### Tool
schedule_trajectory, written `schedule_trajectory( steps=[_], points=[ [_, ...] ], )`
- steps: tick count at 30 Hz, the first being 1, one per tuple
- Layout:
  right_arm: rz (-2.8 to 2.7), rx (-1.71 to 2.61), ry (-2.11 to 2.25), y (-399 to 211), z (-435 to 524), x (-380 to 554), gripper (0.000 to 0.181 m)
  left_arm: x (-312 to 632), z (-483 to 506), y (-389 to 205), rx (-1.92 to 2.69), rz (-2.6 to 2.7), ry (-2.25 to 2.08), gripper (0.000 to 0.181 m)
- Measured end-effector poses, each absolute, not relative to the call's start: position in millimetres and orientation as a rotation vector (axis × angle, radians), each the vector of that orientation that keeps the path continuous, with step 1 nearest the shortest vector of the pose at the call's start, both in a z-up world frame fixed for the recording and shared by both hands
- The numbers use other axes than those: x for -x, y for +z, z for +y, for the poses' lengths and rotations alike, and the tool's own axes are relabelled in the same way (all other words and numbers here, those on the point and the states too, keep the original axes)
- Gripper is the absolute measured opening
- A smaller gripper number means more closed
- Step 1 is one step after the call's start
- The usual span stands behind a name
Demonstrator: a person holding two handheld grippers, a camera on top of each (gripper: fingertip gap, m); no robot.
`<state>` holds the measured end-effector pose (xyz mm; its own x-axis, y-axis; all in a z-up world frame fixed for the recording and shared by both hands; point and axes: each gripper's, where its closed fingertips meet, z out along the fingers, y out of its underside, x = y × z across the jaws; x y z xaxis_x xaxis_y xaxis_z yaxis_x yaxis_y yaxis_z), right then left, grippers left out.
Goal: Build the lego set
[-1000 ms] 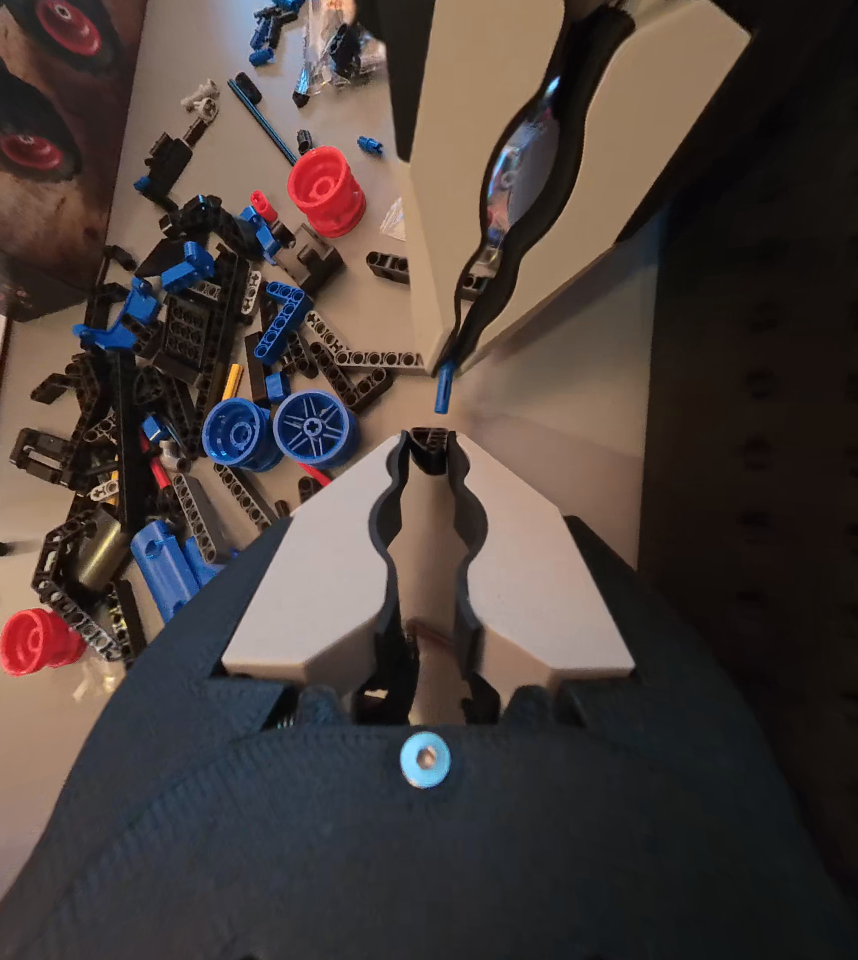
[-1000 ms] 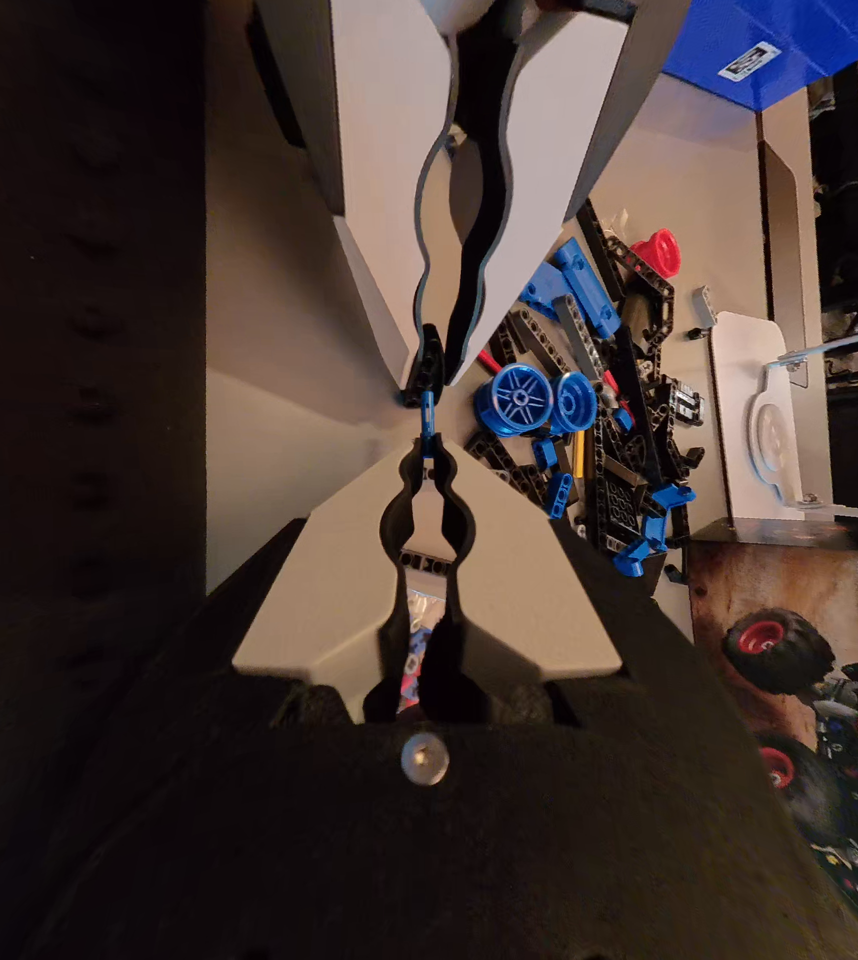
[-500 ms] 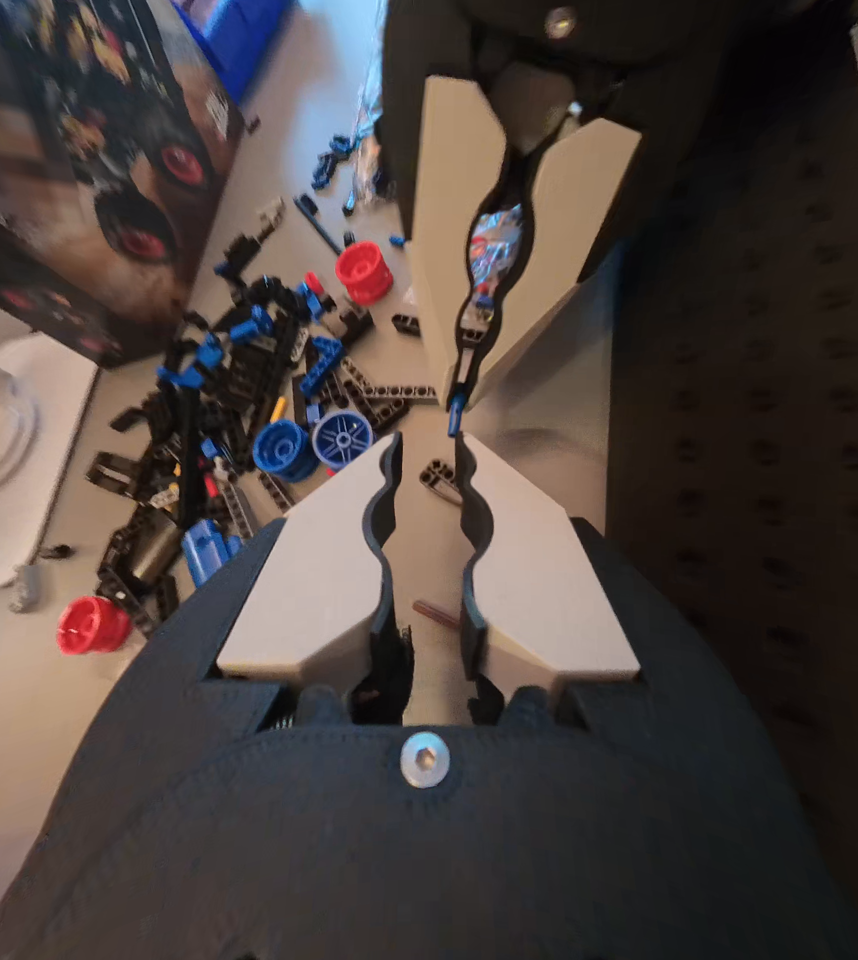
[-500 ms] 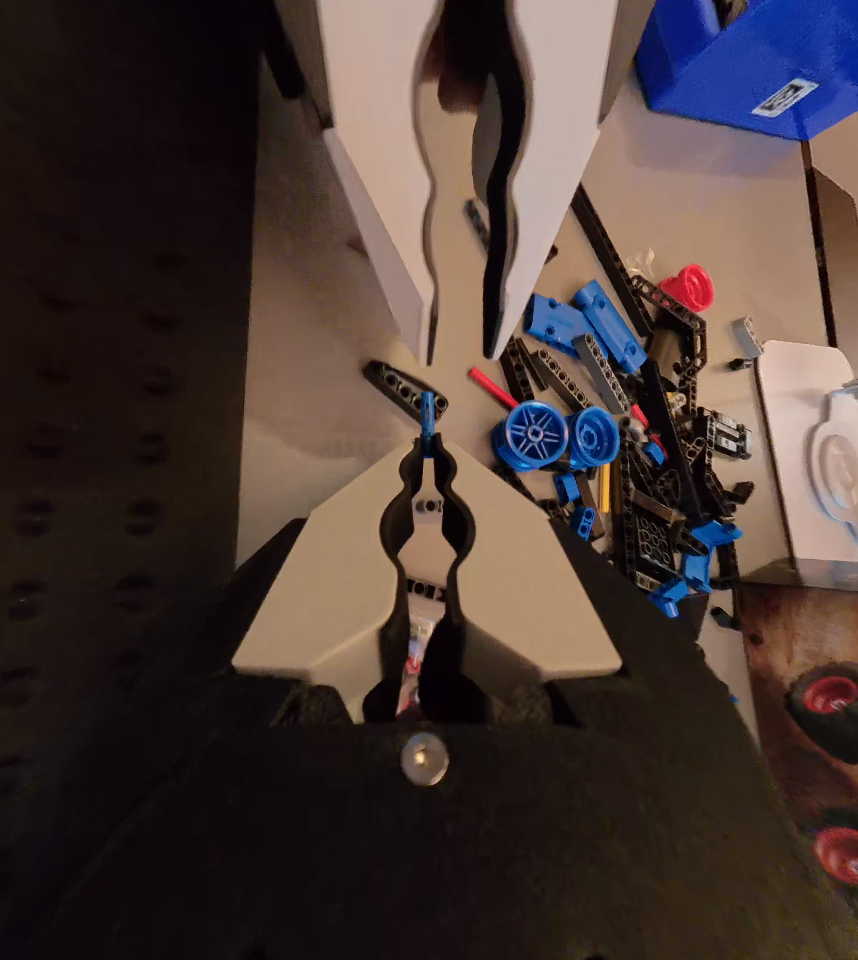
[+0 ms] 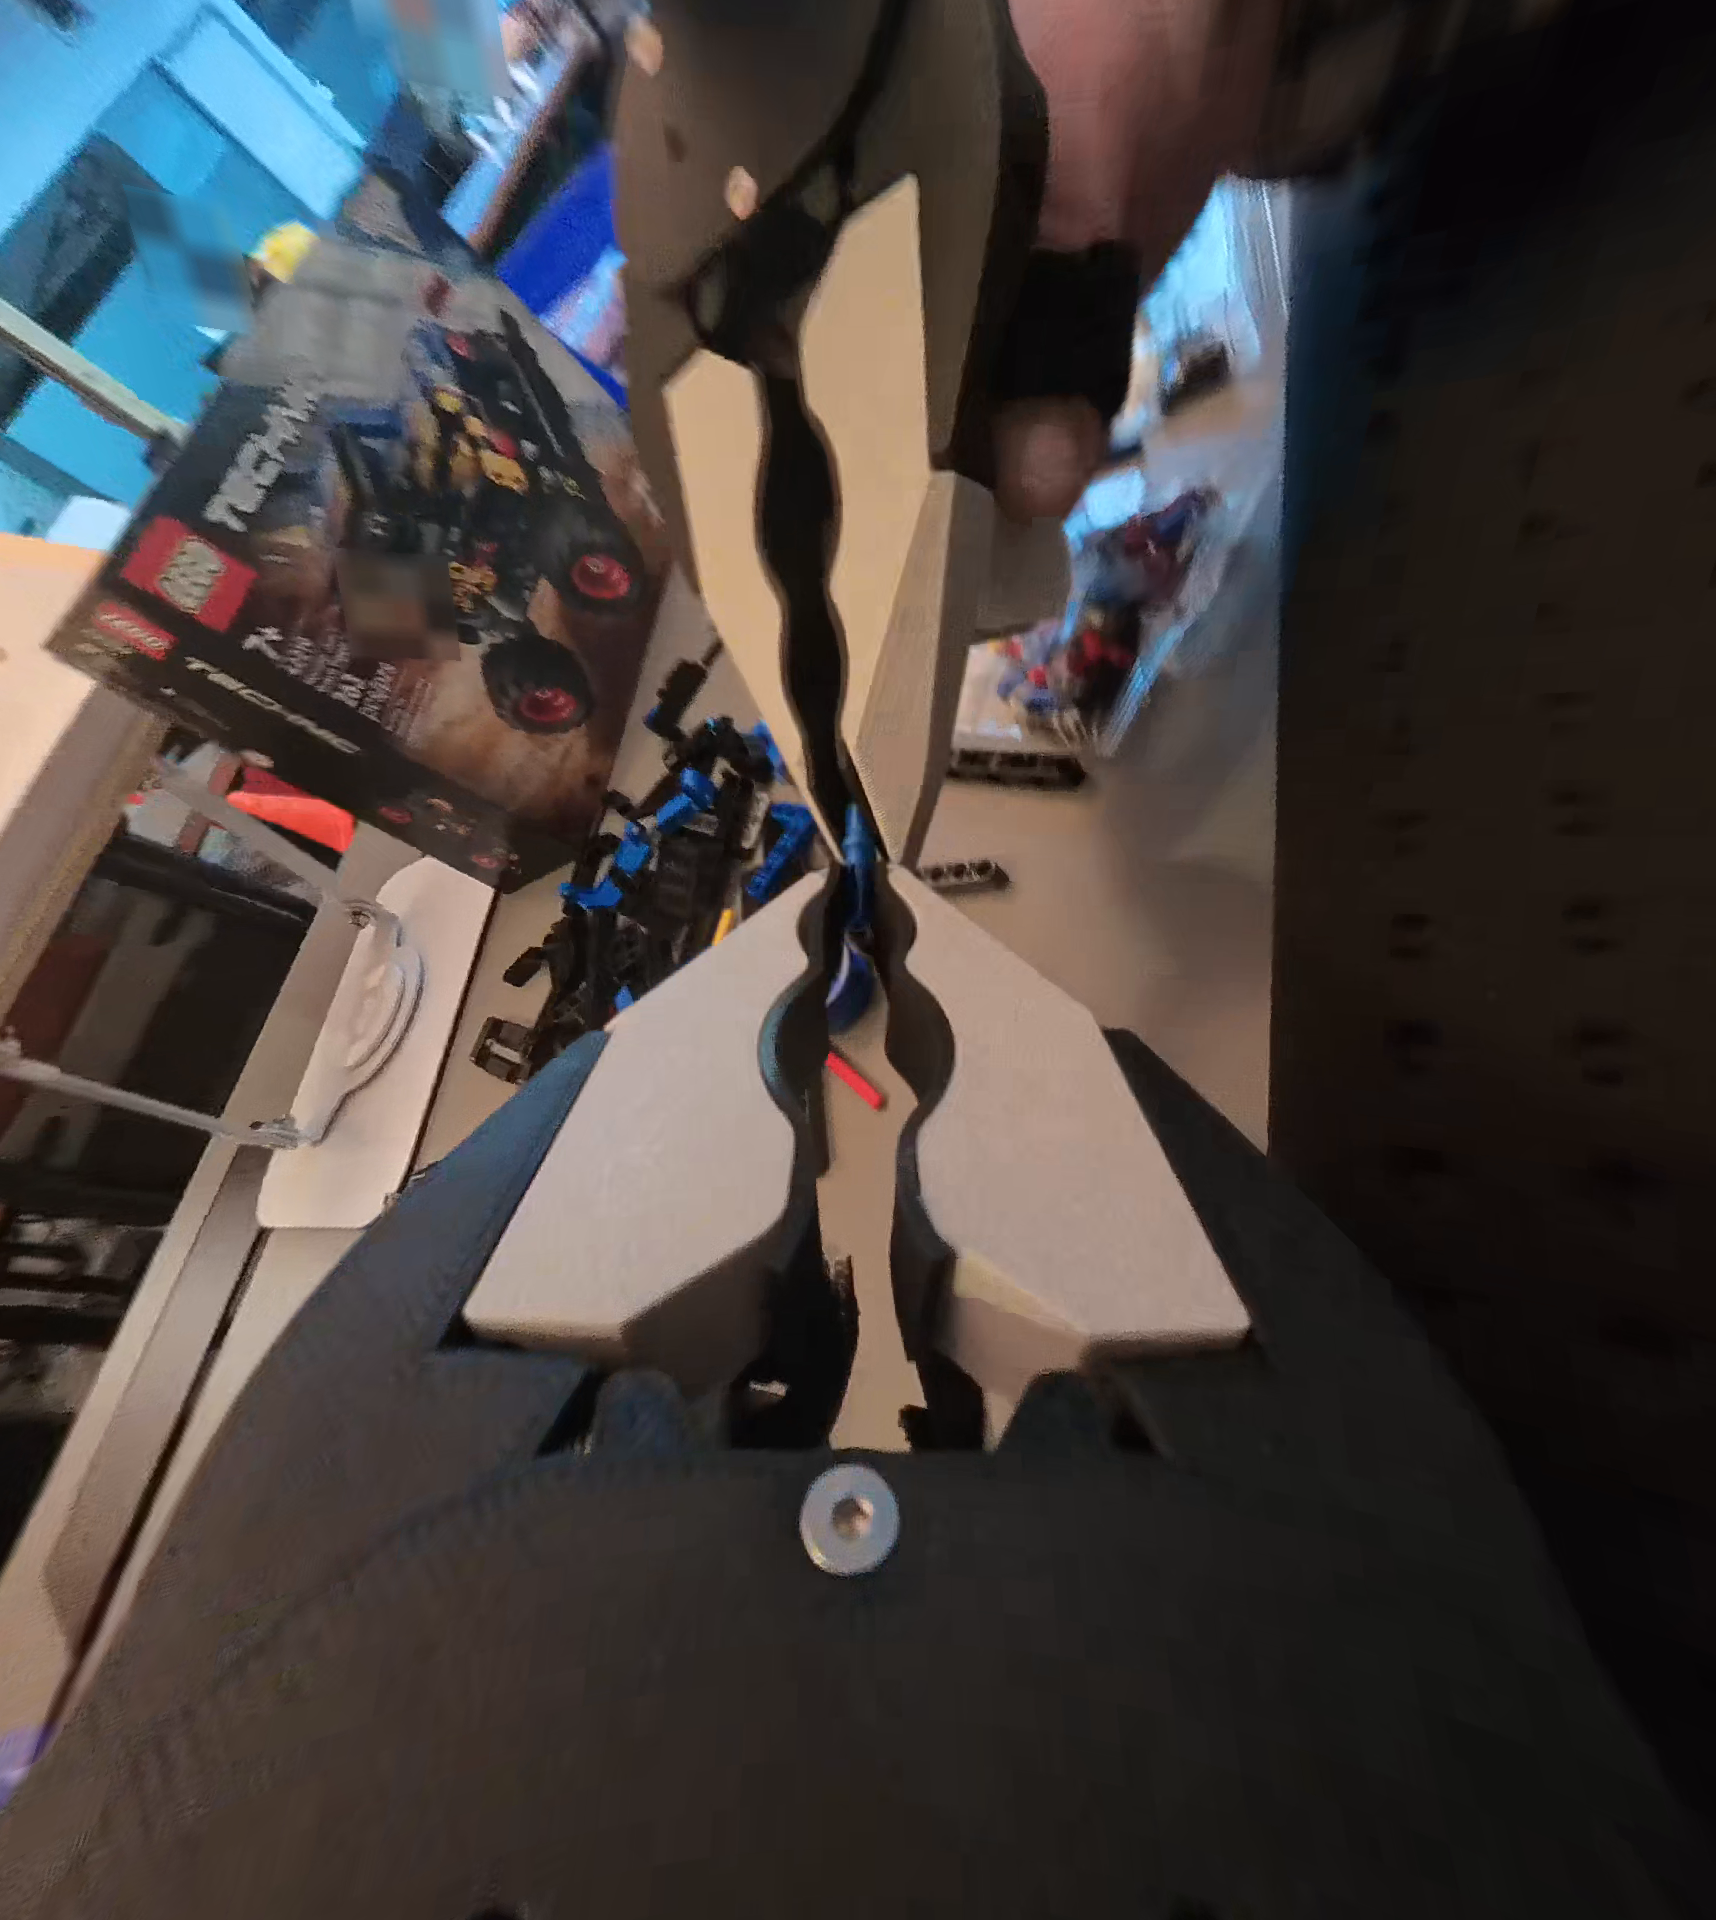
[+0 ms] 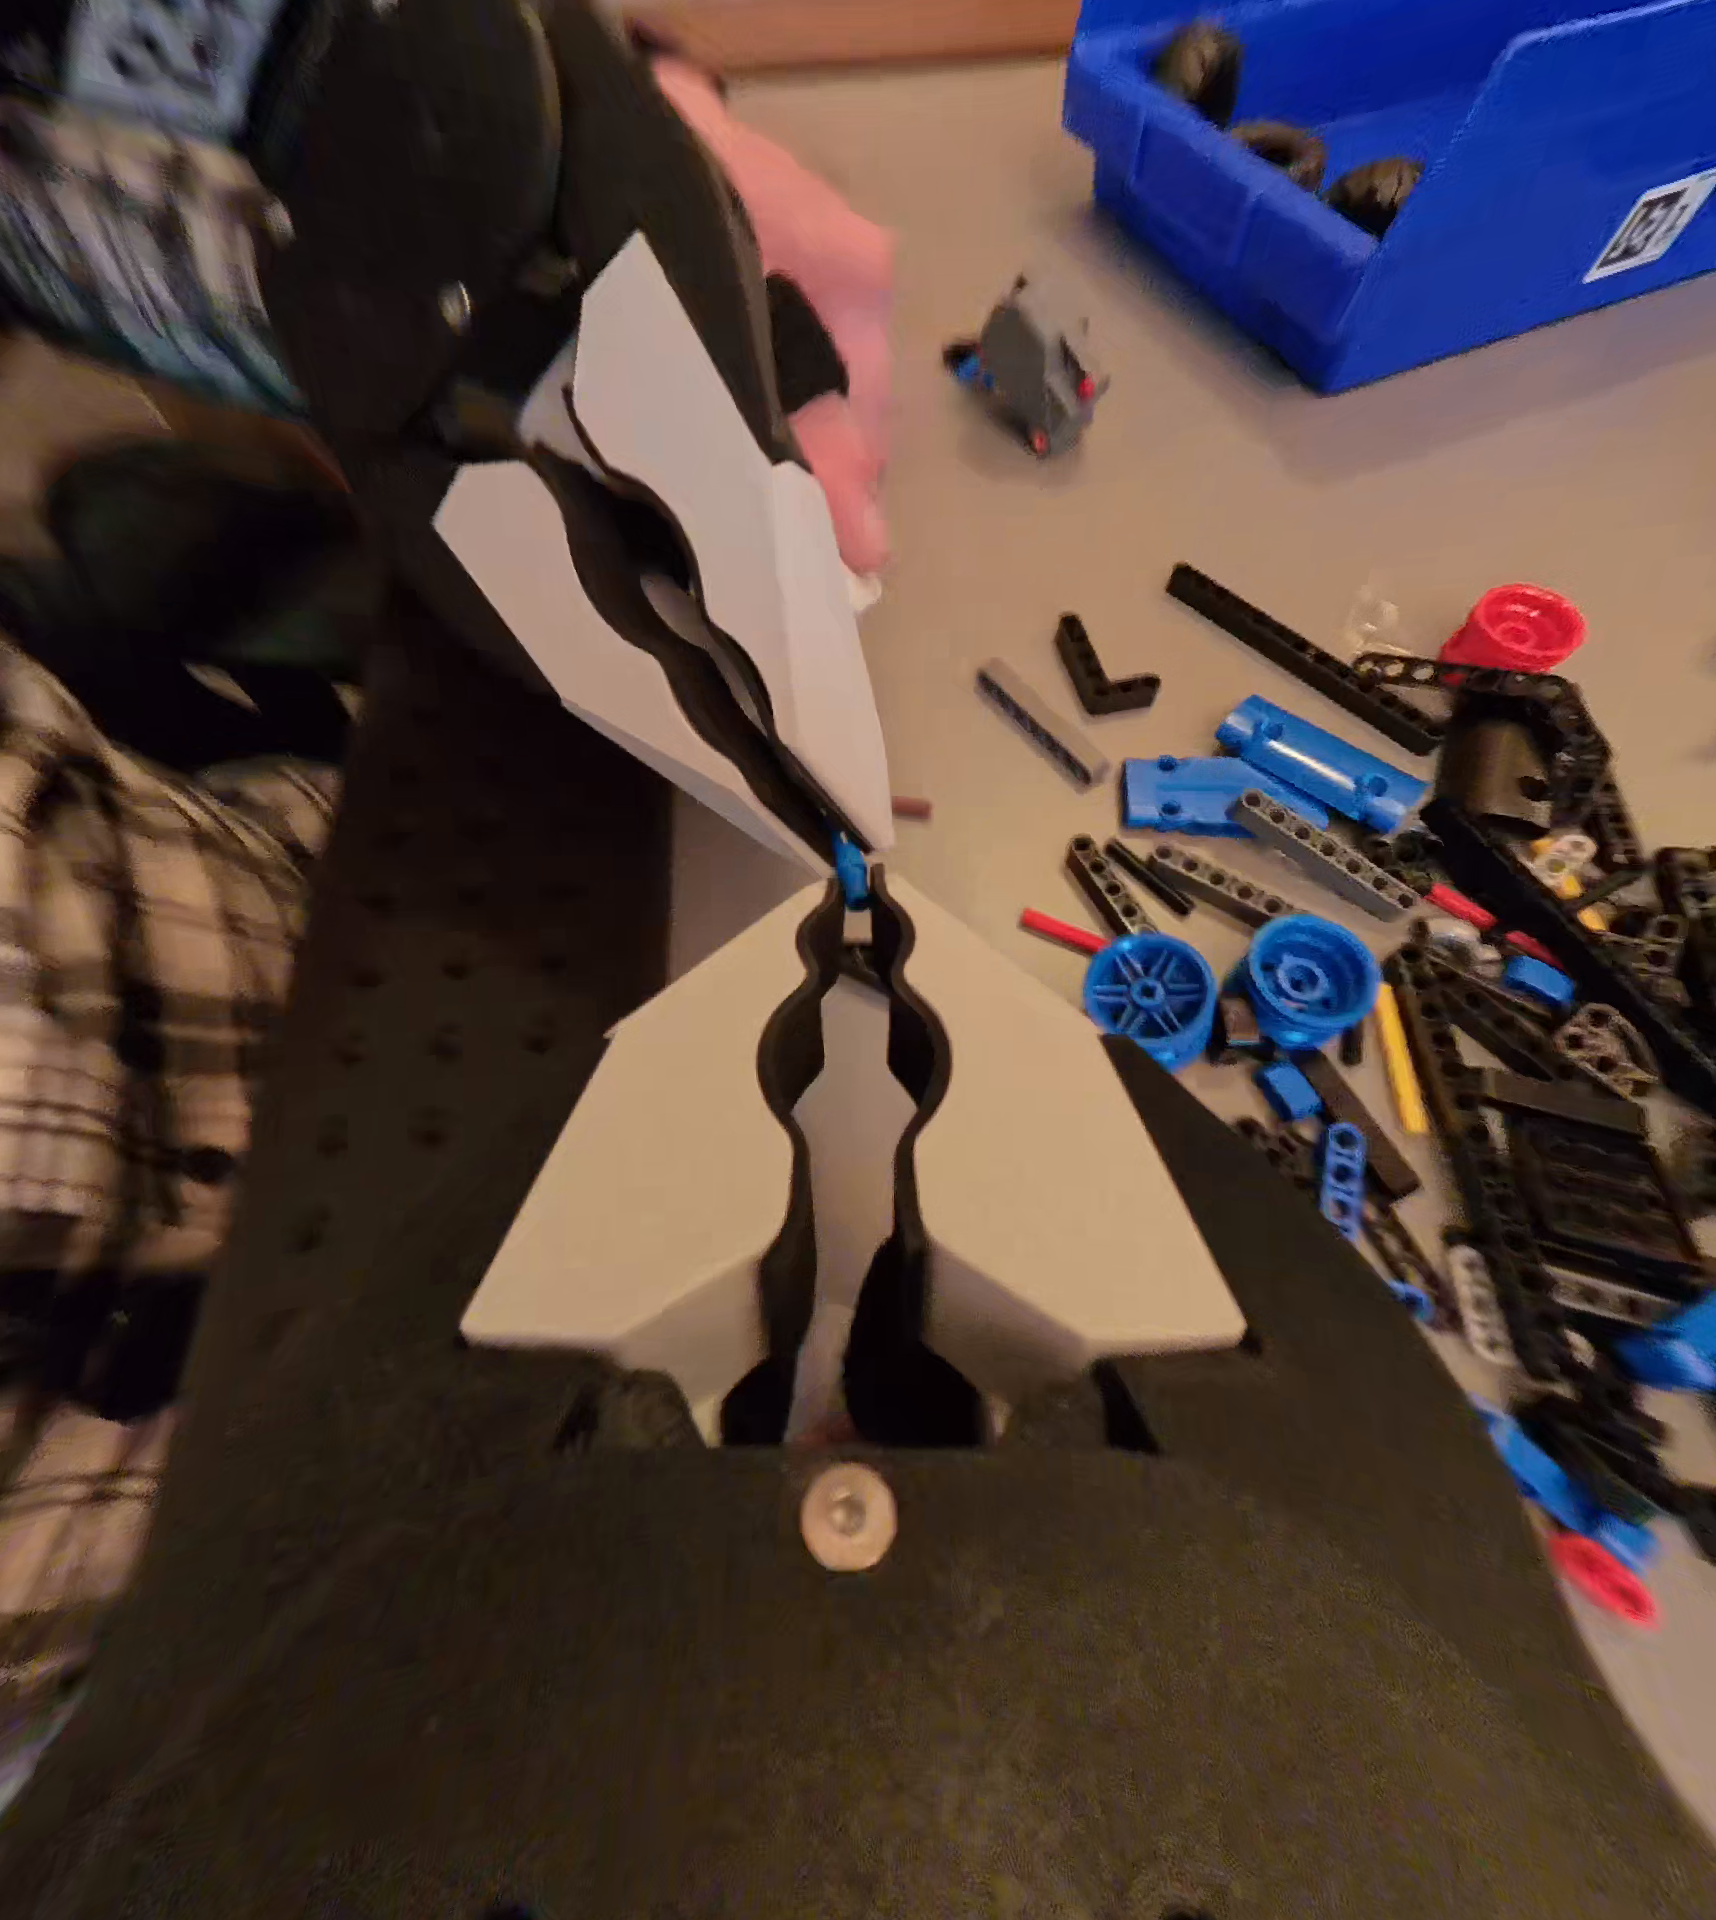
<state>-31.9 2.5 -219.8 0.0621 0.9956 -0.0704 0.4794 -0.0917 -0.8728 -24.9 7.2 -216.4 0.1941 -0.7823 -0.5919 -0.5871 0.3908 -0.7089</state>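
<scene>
Grey wavy-edged tongs (image 6: 859,909) on black textured bodies, silver screws (image 6: 847,1521).

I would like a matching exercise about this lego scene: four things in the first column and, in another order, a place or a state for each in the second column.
Things:
1. blue pin
2. black tyres
3. two blue wheel rims
4. red axle

Places or states:
A. lying in the blue bin
B. flat on the table, left of the blue rims
C. pinched at the tips of the right gripper
D. side by side at the edge of the parts pile

Pairs: 1-C, 2-A, 3-D, 4-B
</scene>
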Motion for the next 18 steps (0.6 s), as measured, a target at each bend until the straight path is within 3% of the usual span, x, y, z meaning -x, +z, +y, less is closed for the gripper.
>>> schedule_trajectory(
  steps=[11,14,16,18],
  points=[
    [-1.276,1.646,1.316,-193.2,-2.1,40.1,0.004,30.8,3.7,-198.8,1.211,1.382,-0.225,0.002],
    [-1.313,1.654,1.247,-199.3,0.0,38.4,0.003,30.0,6.0,-205.1,1.239,1.377,-0.230,0.002],
    [-1.392,1.664,1.104,-208.3,6.5,34.1,0.003,33.4,11.5,-215.3,1.311,1.399,-0.230,0.015],
    [-1.517,1.657,0.935,-220.4,9.5,30.3,0.002,37.0,10.4,-231.4,1.399,1.470,-0.303,0.017]
  ],
)
